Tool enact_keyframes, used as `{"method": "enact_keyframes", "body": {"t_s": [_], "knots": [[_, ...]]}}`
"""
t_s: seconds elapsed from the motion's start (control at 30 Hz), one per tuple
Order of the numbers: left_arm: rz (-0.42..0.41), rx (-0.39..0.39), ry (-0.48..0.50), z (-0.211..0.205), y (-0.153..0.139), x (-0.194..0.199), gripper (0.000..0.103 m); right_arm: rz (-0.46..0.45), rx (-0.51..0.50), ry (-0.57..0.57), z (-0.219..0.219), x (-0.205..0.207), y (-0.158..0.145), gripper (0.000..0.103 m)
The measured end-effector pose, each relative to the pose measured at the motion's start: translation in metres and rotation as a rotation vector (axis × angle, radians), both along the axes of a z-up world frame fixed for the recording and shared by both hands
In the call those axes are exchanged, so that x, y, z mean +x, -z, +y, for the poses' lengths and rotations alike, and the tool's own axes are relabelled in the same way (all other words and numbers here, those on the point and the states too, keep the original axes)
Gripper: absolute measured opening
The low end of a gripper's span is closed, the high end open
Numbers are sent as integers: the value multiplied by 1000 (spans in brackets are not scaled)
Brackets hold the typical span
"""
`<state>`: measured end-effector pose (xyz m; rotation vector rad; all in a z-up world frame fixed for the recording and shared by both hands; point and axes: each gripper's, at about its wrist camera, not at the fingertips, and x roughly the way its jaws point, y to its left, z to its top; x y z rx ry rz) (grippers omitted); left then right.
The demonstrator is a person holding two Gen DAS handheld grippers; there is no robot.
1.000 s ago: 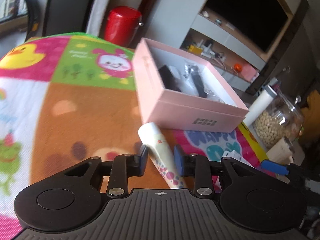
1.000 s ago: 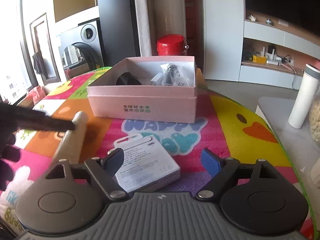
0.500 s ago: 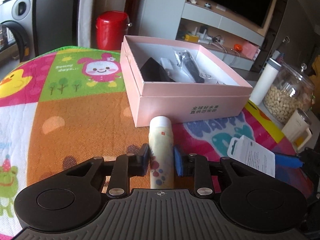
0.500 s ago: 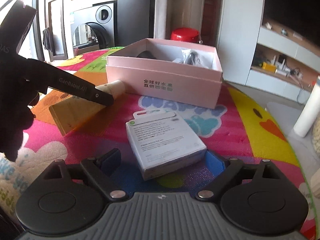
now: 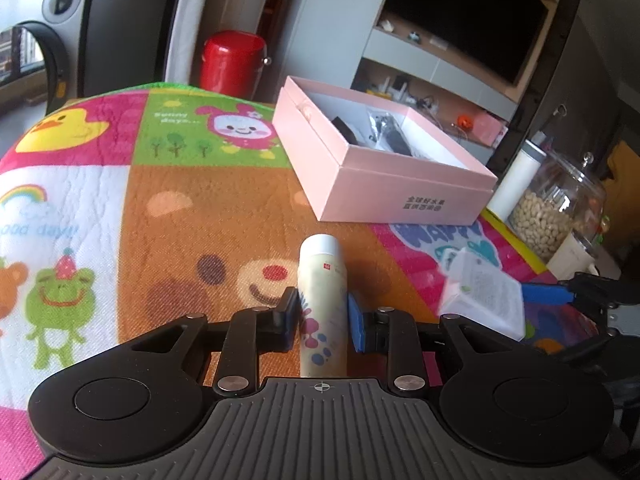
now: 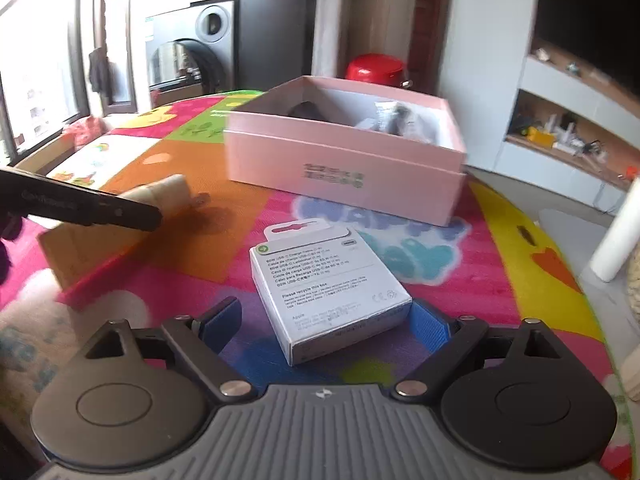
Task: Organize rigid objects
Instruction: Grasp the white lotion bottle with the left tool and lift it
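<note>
Tube pinched in my left hand-held gripper, may slip. Right hand-held gripper wide open, has just been opening around cable box; could skid on desk.

Each claw, left and right, has a ribbed grey housing with a small centre mark, two round black discs, black linkage arms with silver screws, and blue pads on its fingers.

Red canister behind table; glass jar of nuts right; washer.
</note>
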<state>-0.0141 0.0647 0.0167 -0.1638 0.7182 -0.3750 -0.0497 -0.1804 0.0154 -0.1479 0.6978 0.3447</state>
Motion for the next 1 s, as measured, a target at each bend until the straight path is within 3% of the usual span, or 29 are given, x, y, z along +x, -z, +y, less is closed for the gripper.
{"method": "enact_keyframes", "body": {"t_s": [0.17,0.3,0.43,0.53,0.63,0.73,0.83,1.0], "knots": [[-50,81,27,-14,1,-5,30,-67,-50,-63,13,-6,-11,91],[-52,60,21,-10,2,-5,30,-106,-90,-60,14,-2,-18,91],[-42,11,16,-3,4,-4,30,-68,-80,-94,18,15,-14,91],[-38,-5,13,-1,4,-4,30,11,-17,-78,17,33,-10,90],[-40,15,14,-4,3,-4,30,69,49,-59,13,42,-7,77],[-35,59,24,-10,1,-2,30,49,17,-42,13,37,-6,71],[7,98,34,-15,-5,5,30,35,0,-47,11,32,-3,70],[152,14,14,-6,-12,29,30,40,20,-42,7,34,-2,72]]}}
